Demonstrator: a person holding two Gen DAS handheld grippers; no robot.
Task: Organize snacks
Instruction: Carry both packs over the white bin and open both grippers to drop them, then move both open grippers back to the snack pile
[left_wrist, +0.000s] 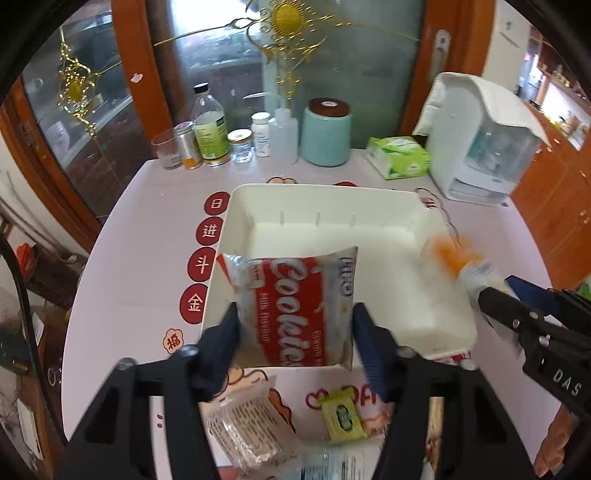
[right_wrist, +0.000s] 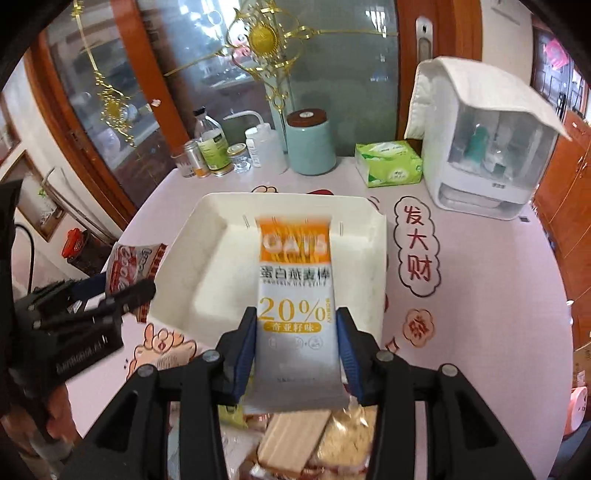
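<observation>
Your left hand-held gripper (left_wrist: 293, 328) has its fingers spread on each side of the red cookie bag (left_wrist: 295, 310), which hangs over the white tray (left_wrist: 325, 199) on the table (left_wrist: 140, 229). Your right hand-held gripper (right_wrist: 297, 347) pinches the oat bar pack (right_wrist: 297, 295) above the same tray. You are putting snacks in, I think. Next, drop both gently inside.

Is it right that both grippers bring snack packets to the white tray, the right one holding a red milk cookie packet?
Not quite. The right gripper holds the orange-and-white oat bar packet, as the right wrist view shows. The red milk cookie packet sits between the left gripper's fingers, over the white tray.
</observation>
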